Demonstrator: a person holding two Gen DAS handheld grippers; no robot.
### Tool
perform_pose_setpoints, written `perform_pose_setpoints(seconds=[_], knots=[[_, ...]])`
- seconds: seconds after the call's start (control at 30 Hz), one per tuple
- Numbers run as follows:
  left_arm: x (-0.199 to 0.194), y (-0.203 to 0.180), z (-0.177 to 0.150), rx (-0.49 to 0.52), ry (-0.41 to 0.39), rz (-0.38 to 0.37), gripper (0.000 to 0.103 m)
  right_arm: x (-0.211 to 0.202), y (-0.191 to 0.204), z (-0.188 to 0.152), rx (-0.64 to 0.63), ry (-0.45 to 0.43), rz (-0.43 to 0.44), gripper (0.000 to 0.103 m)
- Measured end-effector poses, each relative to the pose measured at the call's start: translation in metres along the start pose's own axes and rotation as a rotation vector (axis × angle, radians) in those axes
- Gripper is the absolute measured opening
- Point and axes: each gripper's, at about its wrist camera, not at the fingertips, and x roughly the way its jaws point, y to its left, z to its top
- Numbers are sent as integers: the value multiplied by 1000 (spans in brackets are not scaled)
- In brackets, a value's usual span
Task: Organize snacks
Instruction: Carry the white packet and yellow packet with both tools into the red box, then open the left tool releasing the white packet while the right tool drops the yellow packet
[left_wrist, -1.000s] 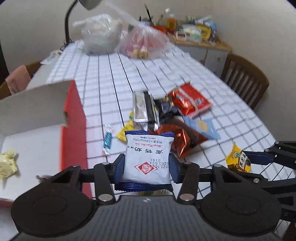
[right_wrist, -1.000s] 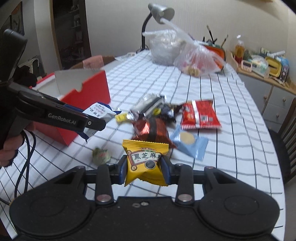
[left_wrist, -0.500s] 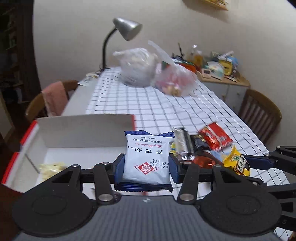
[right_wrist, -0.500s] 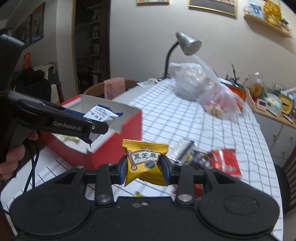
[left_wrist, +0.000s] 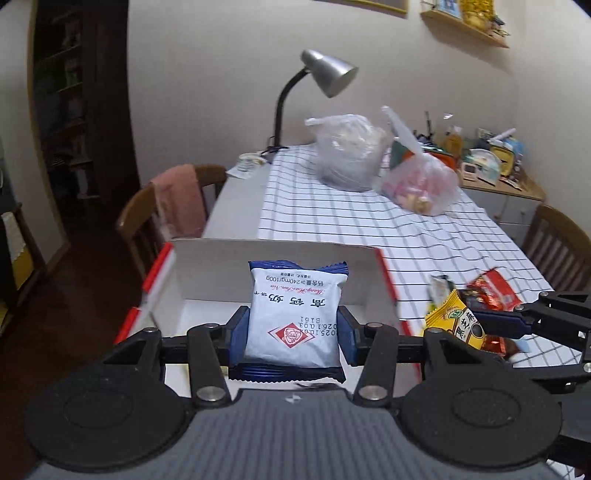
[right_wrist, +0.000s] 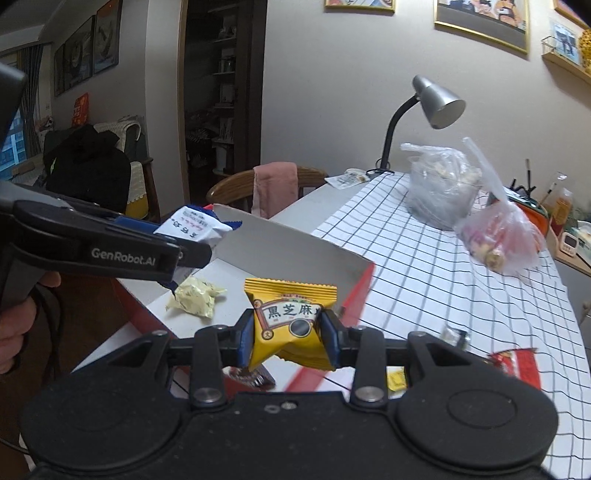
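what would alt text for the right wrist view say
The right gripper pinches a yellow snack packet over an open red box. At left, the left gripper holds a white and blue packet above it.

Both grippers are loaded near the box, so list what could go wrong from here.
The left gripper with its white and blue packet and the right gripper with its yellow packet converge on one red box; they could collide. The yellow packet is pinched at a crumpled edge and might slip.
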Motion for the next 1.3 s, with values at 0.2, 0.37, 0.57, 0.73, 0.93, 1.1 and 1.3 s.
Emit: perform_pose_setpoints(seconds=[0.2,0.37,0.57,0.73,0.93,1.1,1.3], knots=[[23,27,-3,-19,43,32,49,37,17,6,-16,49,2,36],[48,41,-7,-33,80,64,49,65,26,4,-26,88,-7,36],[75,52,-13,-29,135,90,49,93,32,0,-32,136,-11,36],[86,52,-20,-6,168,86,49,101,35,-6,-31,167,-2,36],[88,48,-26,9,176,71,49,102,33,-9,-8,170,12,36],[84,42,-28,20,170,54,49,97,29,-10,9,166,17,39],[71,33,-27,30,142,37,57,82,23,-11,36,144,26,46]])
